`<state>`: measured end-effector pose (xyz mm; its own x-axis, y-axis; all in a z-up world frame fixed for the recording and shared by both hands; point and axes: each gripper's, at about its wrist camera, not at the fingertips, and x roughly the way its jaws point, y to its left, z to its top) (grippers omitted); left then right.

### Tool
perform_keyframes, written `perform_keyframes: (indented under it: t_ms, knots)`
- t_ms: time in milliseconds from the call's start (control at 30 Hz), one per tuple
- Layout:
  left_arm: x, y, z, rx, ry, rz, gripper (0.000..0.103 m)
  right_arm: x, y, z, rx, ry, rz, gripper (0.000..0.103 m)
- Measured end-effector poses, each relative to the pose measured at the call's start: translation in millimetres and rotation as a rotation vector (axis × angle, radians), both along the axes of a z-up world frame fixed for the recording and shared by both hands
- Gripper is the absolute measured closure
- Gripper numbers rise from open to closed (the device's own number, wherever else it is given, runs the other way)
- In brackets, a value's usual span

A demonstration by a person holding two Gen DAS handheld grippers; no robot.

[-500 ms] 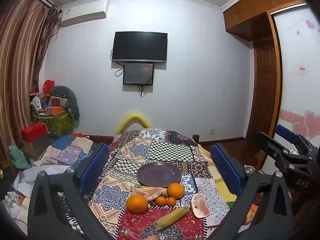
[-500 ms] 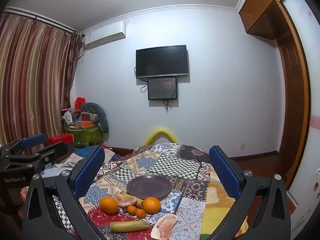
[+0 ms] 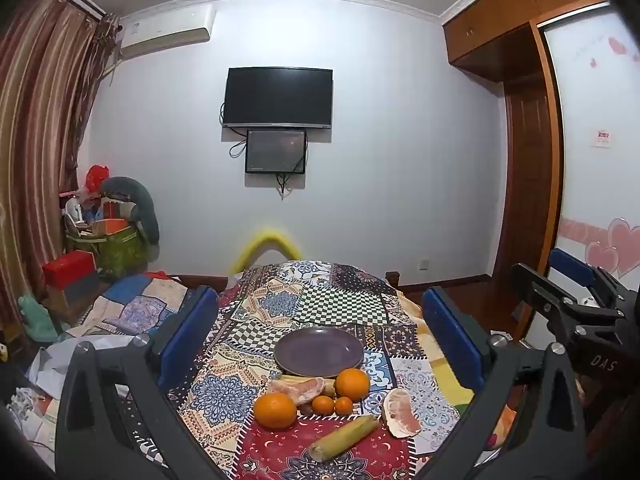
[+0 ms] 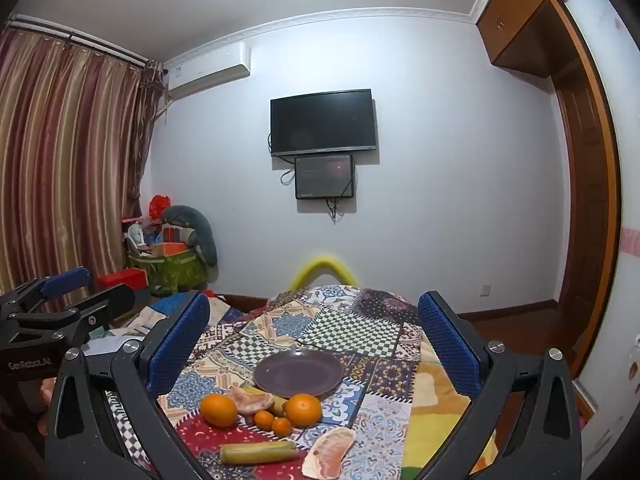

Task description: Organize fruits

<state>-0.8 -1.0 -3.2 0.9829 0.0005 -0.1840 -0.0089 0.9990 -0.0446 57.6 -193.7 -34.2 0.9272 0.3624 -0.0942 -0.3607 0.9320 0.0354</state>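
Hovering above the near end of the desk point(image 3: 348, 308), both hand-held grippers were spread wide and held nothing: left hand-held gripper point(image 3: 320, 336), right hand-held gripper point(image 4: 316, 340). Oranges point(image 3: 275, 410), pomelo segments point(image 3: 401, 413) and corn point(image 3: 344, 437) lay clustered just near of the purple plate point(image 3: 319, 351).

Plate point(image 3: 319, 350) lies on the patchwork cloth point(image 3: 340, 304) at mid-desk. Directly before it sits a fruit cluster: one large orange point(image 3: 275, 410) to the left, another point(image 3: 352, 384) to the right, two small oranges point(image 3: 333, 405) between them, a pomelo segment point(image 3: 298, 388) behind these. Corn cob point(image 3: 344, 438) lies nearest; a second pomelo piece point(image 3: 401, 414) lies to its right
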Motion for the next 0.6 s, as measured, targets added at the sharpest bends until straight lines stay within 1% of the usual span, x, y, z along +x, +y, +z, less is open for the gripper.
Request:
perform_keyframes:
  t_ms: [167, 600]
  knots:
    - [-1.0, -0.7, -2.3, 0.007, -0.005, -0.001, 0.0, 1.7, -0.6, -1.3, 0.008, 0.005, -0.001, 0.0]
    - [-2.0, -3.9, 2.8, 0.009, -0.01, -0.003, 0.0, 0.0, -1.5, -4.1, 0.018, 0.012, -0.004, 0.0]
